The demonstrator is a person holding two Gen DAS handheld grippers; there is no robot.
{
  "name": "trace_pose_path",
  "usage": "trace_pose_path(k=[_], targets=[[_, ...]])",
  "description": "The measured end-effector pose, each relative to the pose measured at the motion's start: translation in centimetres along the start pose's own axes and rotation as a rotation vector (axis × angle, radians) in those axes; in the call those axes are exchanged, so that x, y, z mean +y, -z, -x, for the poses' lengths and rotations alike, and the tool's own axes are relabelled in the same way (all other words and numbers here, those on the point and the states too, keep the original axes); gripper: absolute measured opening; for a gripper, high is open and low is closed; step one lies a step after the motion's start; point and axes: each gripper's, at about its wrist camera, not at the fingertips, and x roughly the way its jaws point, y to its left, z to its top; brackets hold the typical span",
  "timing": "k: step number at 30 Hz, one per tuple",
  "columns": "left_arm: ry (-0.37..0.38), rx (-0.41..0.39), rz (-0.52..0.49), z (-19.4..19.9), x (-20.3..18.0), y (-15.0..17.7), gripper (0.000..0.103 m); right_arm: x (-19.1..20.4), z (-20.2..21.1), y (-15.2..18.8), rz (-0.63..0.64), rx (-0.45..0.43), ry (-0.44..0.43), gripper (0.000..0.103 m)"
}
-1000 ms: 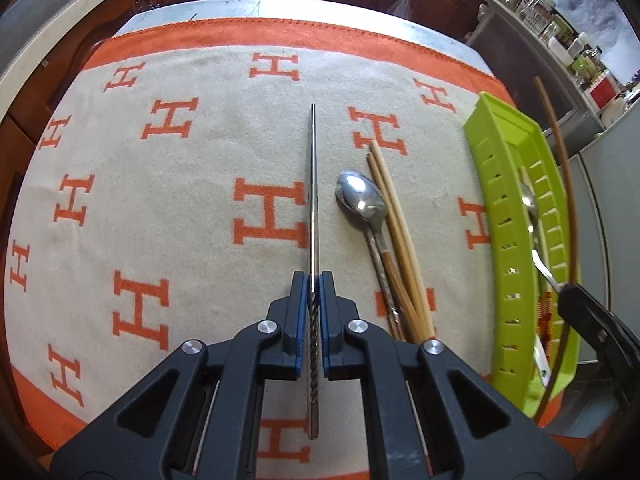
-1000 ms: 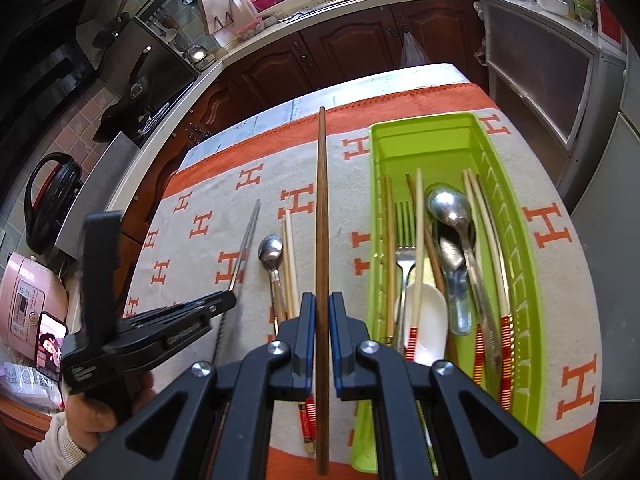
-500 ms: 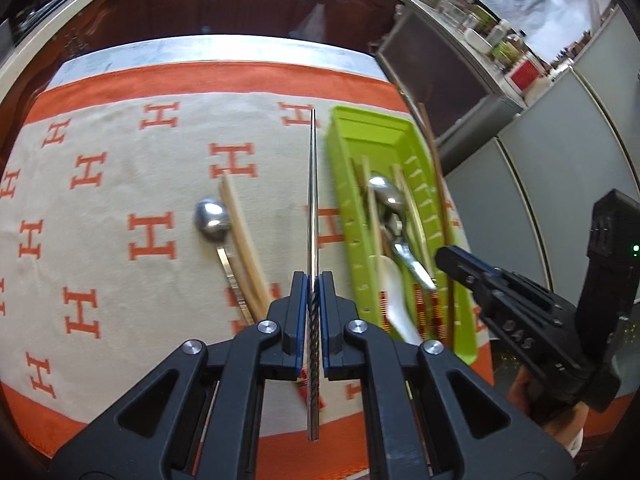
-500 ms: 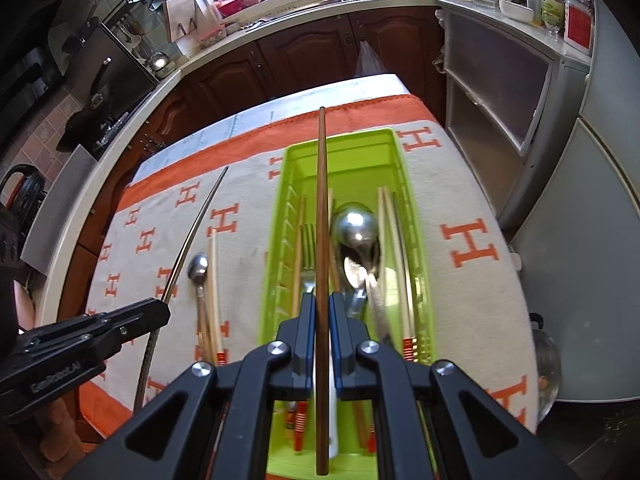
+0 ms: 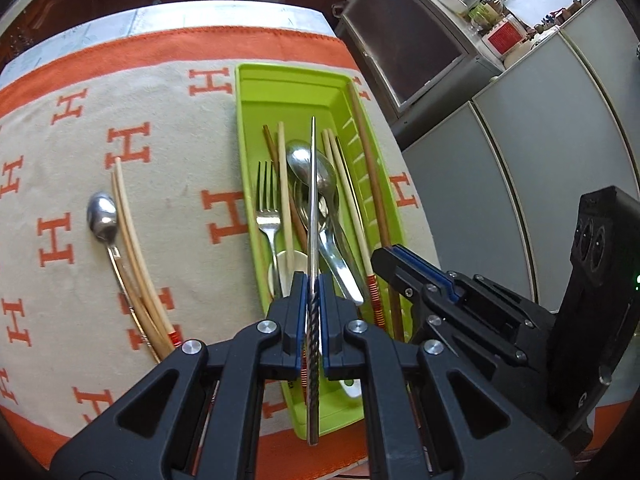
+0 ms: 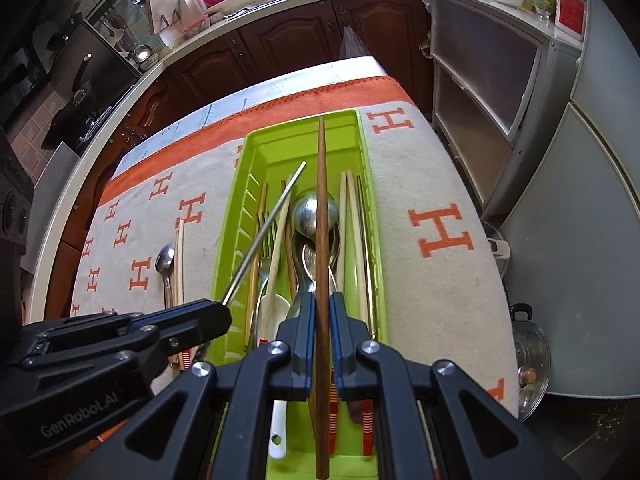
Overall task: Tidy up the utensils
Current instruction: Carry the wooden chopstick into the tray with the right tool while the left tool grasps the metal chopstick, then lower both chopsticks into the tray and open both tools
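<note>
My left gripper is shut on a metal chopstick that points along the green tray, above the utensils inside. My right gripper is shut on a brown wooden chopstick, also held lengthwise over the green tray. In the tray lie a fork, spoons, pale chopsticks and a white spoon. On the cloth to the tray's left rest a metal spoon and a pair of pale chopsticks. Each gripper shows in the other's view: the right gripper, the left gripper.
The table carries a beige cloth with orange H marks. Grey cabinets stand close on the right, a pot lid lies on the floor, and a dark wood kitchen counter runs behind.
Both grippers moved right with their chopsticks, from over the cloth to over the green tray, and now sit side by side. The spoon and pale chopsticks on the cloth stayed put.
</note>
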Motion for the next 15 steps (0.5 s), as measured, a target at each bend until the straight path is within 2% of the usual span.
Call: trace_pose_path(k=[8, 9, 13, 15], targets=[[-0.009, 0.0, -0.002, 0.1, 0.5, 0.3, 0.005, -0.6, 0.3, 0.5, -0.032, -0.001, -0.014, 0.008], [-0.009, -0.002, -0.004, 0.4, 0.5, 0.4, 0.007, -0.5, 0.3, 0.6, -0.03, -0.001, -0.015, 0.008], [-0.013, -0.014, -0.004, 1.7, 1.2, 1.1, 0.026, 0.1, 0.5, 0.9, -0.019, 0.0, -0.023, 0.008], [-0.026, -0.028, -0.006, 2.5, 1.6, 1.4, 0.029, 0.4, 0.8, 1.0, -0.014, -0.002, -0.027, 0.008]])
